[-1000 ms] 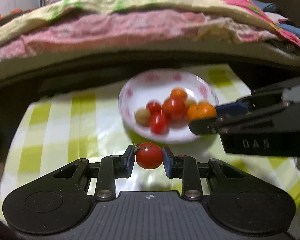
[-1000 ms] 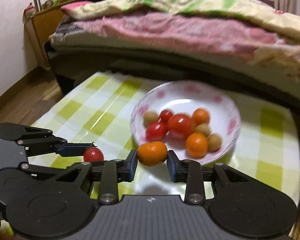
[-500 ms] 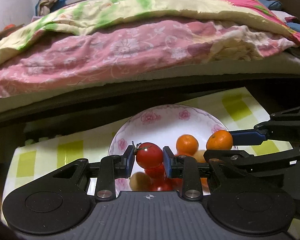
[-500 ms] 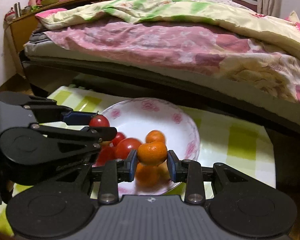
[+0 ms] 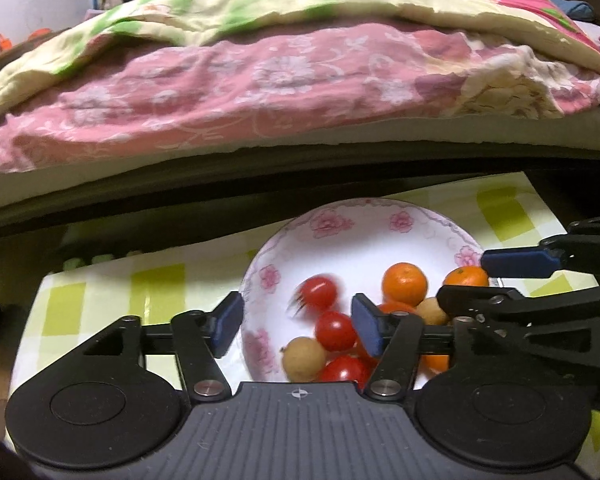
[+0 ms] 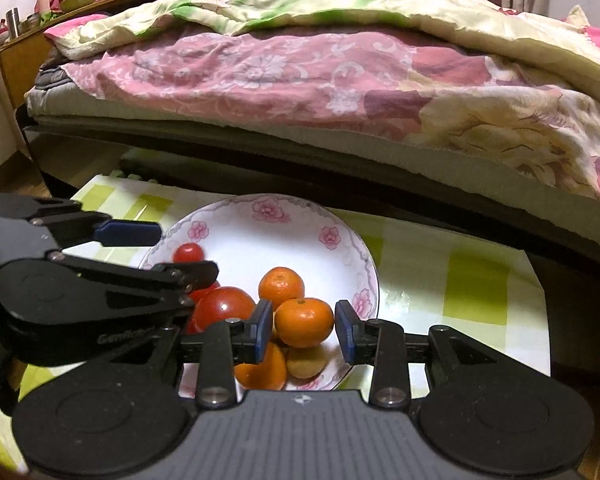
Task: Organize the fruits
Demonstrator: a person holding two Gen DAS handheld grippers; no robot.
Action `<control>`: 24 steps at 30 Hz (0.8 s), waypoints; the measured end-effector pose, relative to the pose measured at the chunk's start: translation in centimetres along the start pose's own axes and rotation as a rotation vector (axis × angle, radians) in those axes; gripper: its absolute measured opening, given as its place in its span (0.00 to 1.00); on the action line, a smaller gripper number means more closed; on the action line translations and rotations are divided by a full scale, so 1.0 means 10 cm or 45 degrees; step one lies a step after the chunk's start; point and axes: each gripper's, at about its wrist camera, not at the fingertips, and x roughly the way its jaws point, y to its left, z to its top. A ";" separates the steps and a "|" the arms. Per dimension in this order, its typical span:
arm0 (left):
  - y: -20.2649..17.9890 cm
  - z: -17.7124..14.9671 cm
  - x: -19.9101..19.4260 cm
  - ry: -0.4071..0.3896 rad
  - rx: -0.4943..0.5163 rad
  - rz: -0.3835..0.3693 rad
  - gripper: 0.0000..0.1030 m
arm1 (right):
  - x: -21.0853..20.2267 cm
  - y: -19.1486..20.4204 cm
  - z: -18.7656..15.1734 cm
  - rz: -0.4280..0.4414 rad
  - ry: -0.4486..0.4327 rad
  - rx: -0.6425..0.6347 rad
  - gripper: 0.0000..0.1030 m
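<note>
A white plate with pink flowers point(image 5: 340, 210) point(image 6: 236, 204) holds several cherry tomatoes, small oranges and tan longans. My left gripper point(image 5: 297, 328) hangs over the plate's left part, its jaws opening wide. A red cherry tomato point(image 5: 318, 292) point(image 6: 188, 253), blurred, is loose between them and touches neither pad. My right gripper point(image 6: 304, 332) hangs over the plate's right part, and its jaws are opening slightly. A small orange point(image 6: 304, 322) point(image 5: 466, 276) sits low between the pads, with a thin gap at each side.
The plate rests on a yellow-and-white checked cloth point(image 5: 160, 284) point(image 6: 472, 288) covering a low table. Just beyond the table's far edge is a bed with pink and green floral quilts point(image 5: 280, 80). A wooden side table point(image 6: 16, 60) stands far left.
Both grippers moved forward from the cloth to over the plate. The left jaws then spread wide and dropped the tomato. The right jaws parted a little and the orange slid lower between them.
</note>
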 end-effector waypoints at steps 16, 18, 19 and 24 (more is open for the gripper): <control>0.02 -0.21 -0.59 -0.106 -0.032 0.235 0.99 | -0.37 0.12 -0.01 -0.031 -0.085 0.031 0.52; 0.07 -0.25 -0.67 -0.104 -0.082 0.207 1.00 | -0.42 0.15 -0.04 -0.040 -0.094 0.030 0.55; 0.10 -0.26 -0.71 -0.101 -0.115 0.188 1.00 | -0.44 0.16 -0.05 -0.042 -0.092 0.034 0.55; 0.17 -0.32 -0.87 -0.114 -0.215 0.189 1.00 | -0.54 0.19 -0.12 -0.035 -0.093 0.056 0.56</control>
